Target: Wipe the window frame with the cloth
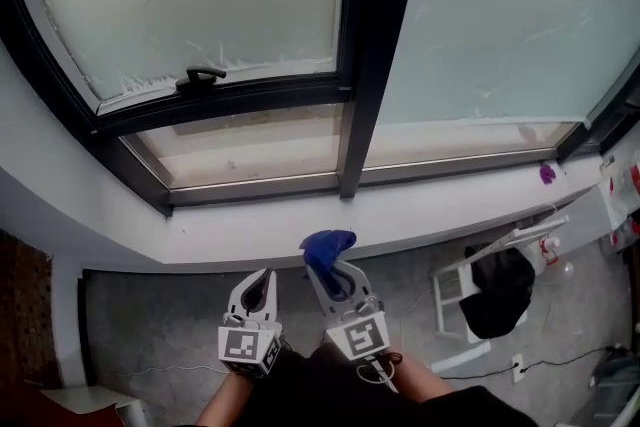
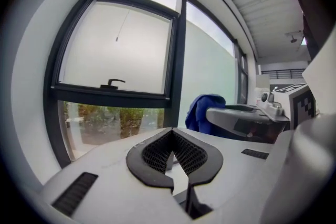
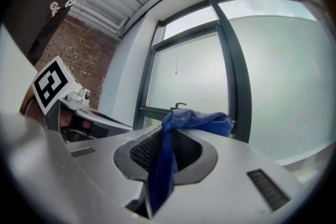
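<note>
Right gripper view: the right hand-held gripper [image 3: 167, 150] has its jaws closed on a blue terry cloth [image 3: 197, 119]. One fold is pinched between the pads, and the rest is bunched over the jaw tips and spills to the gripper's right side. In the head view the same hand-held gripper [image 1: 335, 277] points up and away from the person, with the cloth [image 1: 328, 246] at its front end. The cloth overlaps the near edge of the white window sill [image 1: 420, 215] in that view (contact with the sill cannot be confirmed). It is well apart from the frame.

The left hand-held gripper [image 2: 171, 157] has its ribbed pads drawn together, tips meeting, with only a narrow slot of light lower down. It sits just beside the right one [image 1: 258, 291], at about the same height.

Beyond the sill stands the dark metal window frame [image 1: 375, 35]. It has a central vertical post, frosted glass panes above and a clear lower strip on the left showing greenery. A black lever handle [image 1: 203, 75] sits on the lower rail of the upper left sash. A small purple object [image 1: 547, 174] lies on the sill at the far right. A white folding frame [image 1: 452, 287] carrying a black item stands on the grey floor below.
</note>
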A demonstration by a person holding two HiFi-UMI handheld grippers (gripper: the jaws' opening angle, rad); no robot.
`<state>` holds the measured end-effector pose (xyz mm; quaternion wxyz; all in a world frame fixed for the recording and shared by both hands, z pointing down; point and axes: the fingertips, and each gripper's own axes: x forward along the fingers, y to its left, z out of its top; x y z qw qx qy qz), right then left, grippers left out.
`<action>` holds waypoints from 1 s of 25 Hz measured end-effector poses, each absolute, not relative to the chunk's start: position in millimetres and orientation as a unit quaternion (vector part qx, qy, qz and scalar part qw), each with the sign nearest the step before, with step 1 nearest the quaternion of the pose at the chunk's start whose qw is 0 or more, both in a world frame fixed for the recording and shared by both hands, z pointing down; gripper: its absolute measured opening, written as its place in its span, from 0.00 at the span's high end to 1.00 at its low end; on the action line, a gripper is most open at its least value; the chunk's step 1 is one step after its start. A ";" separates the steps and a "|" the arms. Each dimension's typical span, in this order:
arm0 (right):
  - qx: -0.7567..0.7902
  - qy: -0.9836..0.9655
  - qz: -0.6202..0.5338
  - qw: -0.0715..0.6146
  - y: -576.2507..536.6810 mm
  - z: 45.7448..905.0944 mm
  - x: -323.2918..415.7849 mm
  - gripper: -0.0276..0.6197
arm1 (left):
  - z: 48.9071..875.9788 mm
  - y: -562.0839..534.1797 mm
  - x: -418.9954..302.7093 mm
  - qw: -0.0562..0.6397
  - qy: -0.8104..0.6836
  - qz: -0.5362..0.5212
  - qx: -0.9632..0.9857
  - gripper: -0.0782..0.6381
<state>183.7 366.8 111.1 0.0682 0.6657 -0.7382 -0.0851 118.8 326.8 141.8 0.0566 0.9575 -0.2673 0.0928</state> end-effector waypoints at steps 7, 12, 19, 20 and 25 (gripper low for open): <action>0.697 -0.707 -0.076 0.092 385.7 110.1 191.7 0.89 | 119.9 340.2 121.8 0.023 -0.242 0.078 0.967 0.88; 0.694 -0.708 -0.125 0.037 375.9 78.4 164.4 0.89 | 106.1 340.0 109.8 -0.006 -0.234 0.063 0.970 0.88; 0.681 -0.719 -0.134 0.021 367.1 58.7 131.1 0.89 | 107.5 342.5 95.1 -0.003 -0.216 0.044 0.975 0.88; 0.676 -0.723 -0.131 0.052 367.0 63.7 128.3 0.89 | 107.7 341.6 92.6 0.000 -0.218 0.043 0.975 0.88; 0.681 -0.718 -0.143 0.015 366.6 50.8 116.7 0.89 | 106.0 341.7 83.3 0.000 -0.222 0.034 0.974 0.88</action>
